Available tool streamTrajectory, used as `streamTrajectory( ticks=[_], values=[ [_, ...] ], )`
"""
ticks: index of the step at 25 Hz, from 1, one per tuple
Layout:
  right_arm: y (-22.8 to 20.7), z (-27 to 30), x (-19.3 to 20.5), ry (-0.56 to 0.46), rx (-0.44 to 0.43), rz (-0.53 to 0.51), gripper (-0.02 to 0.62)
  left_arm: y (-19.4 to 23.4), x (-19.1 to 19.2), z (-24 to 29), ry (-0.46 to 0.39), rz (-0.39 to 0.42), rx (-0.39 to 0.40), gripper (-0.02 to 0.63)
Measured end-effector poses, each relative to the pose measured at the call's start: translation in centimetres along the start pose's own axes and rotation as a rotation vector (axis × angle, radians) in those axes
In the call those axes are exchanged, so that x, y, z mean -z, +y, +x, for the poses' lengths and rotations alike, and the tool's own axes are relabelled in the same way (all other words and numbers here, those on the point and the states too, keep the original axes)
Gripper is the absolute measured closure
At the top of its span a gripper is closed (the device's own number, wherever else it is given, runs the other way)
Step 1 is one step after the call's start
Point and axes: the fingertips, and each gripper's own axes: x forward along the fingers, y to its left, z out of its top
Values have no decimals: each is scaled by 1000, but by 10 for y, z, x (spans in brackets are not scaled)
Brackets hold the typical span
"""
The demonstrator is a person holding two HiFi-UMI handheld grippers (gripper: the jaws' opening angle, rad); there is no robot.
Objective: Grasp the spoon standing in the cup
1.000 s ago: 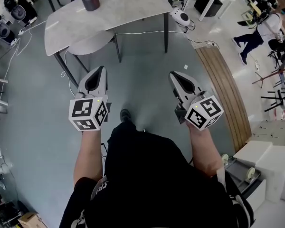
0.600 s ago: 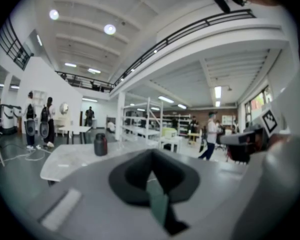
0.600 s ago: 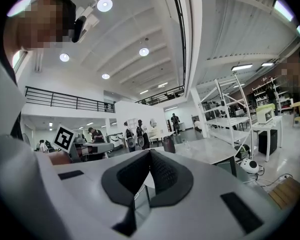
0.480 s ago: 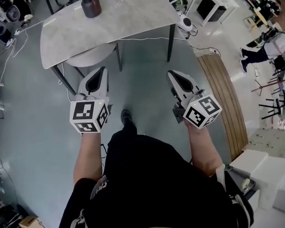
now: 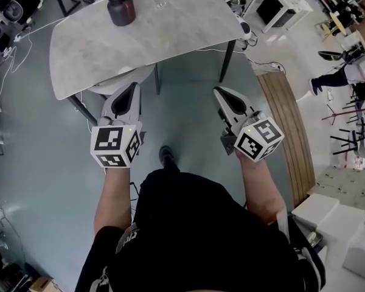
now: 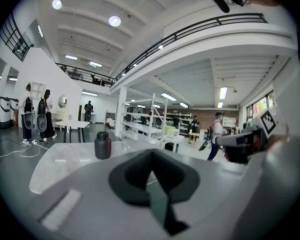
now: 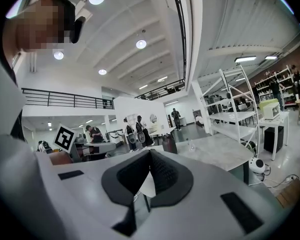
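Observation:
A small clear cup (image 5: 159,1) stands near the far edge of the grey marble table (image 5: 170,35); something thin rises from it, too small to name. A dark jar (image 5: 120,7) stands to its left. My left gripper (image 5: 127,95) and right gripper (image 5: 225,97) hang side by side over the floor, short of the table's near edge, both shut and holding nothing. The left gripper view shows its shut jaws (image 6: 151,160) aimed at the table (image 6: 60,161) and jar (image 6: 103,145). In the right gripper view, the jar (image 7: 169,144) and cup (image 7: 191,145) lie beyond the shut gripper (image 7: 150,156).
A round grey stool top (image 5: 118,79) sits under the table's near edge. A white appliance (image 5: 245,28) and cables lie on the floor to the right, beside a wooden strip (image 5: 287,123). White boxes (image 5: 337,221) stand at lower right. A person (image 5: 347,72) walks far right.
The table, jar and cup have come closer and lower in the head view. Both grippers keep the same shut pose in front of the body.

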Motion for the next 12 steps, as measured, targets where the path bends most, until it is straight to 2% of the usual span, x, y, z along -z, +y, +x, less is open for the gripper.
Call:
streamTrajectory(
  ticks=[12],
  values=[
    [-8,55,-12,29,42,-26,597,59,-10,29,-17,2,15,598]
  ],
)
